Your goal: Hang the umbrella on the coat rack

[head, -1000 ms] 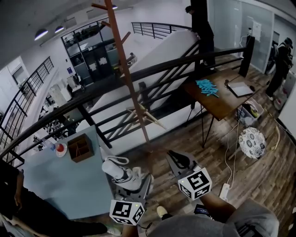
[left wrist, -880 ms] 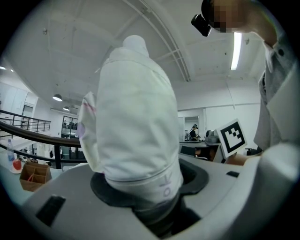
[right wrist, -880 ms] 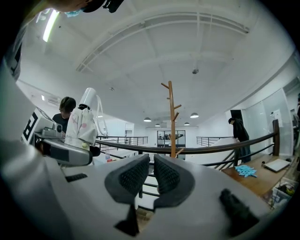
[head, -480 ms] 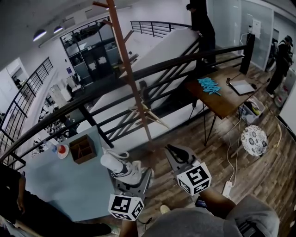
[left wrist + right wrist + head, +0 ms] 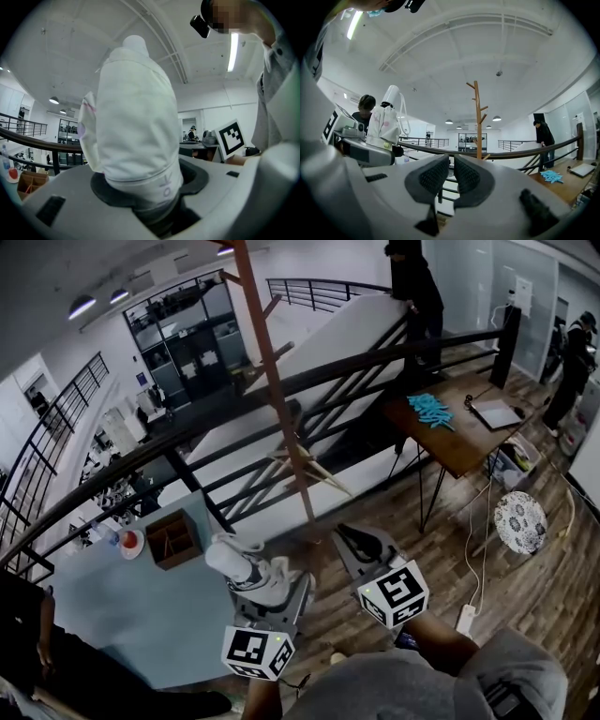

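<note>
A folded white umbrella [image 5: 236, 563] stands upright in my left gripper [image 5: 255, 585], whose jaws are shut on its lower end. In the left gripper view the umbrella [image 5: 133, 126] fills the middle and rises out of the left gripper [image 5: 145, 206]. The right gripper view shows the umbrella [image 5: 387, 119] at the left. The wooden coat rack [image 5: 277, 399] stands just beyond the black railing, ahead of both grippers and apart from them. My right gripper [image 5: 356, 542] is shut with nothing between its pads; it [image 5: 447, 176] points level toward the coat rack [image 5: 478, 119].
A black railing [image 5: 187, 442] crosses in front. A blue-grey table [image 5: 122, 606] with a wooden box [image 5: 172, 538] is at the left. At the right stand a wooden desk [image 5: 459, 432], a patterned round stool [image 5: 520, 521] and people [image 5: 572, 357]. A power strip [image 5: 466, 619] lies on the floor.
Both grippers have moved a little forward toward the railing and coat rack, the umbrella still in the left one. The rack and desk have shifted right in the head view.
</note>
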`<state>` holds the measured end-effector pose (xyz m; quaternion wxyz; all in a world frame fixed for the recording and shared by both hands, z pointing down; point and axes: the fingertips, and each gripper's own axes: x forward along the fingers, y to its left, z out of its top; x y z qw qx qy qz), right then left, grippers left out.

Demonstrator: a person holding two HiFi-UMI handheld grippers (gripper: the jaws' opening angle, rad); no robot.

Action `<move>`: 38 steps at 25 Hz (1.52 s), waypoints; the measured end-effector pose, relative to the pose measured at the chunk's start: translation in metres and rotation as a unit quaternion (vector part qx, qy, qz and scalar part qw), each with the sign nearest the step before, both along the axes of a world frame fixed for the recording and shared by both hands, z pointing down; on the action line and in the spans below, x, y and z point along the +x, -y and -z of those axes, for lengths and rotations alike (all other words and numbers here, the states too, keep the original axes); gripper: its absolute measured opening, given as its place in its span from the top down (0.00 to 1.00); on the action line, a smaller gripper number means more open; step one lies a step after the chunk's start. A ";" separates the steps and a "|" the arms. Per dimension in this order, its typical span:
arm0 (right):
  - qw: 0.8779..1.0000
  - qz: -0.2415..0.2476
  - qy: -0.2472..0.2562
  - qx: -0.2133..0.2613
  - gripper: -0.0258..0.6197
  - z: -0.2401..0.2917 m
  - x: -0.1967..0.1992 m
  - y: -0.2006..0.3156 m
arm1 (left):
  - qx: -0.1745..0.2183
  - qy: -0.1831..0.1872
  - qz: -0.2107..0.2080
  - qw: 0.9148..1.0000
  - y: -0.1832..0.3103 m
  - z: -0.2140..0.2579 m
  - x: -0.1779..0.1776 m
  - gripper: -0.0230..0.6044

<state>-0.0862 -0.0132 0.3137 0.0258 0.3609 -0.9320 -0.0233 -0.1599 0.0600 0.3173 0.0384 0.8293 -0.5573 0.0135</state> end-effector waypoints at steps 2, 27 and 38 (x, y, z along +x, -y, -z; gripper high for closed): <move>1.000 0.000 -0.001 -0.002 0.89 -0.001 -0.006 0.003 | -0.004 -0.001 0.000 1.000 0.002 -0.002 -0.005 0.57; 0.999 -0.030 -0.002 0.015 0.89 0.002 -0.016 0.003 | 0.004 -0.004 -0.023 1.000 0.005 -0.008 -0.021 0.57; 1.000 -0.026 -0.002 0.005 0.89 -0.007 -0.012 0.021 | -0.006 -0.004 -0.018 1.000 0.022 -0.015 -0.018 0.57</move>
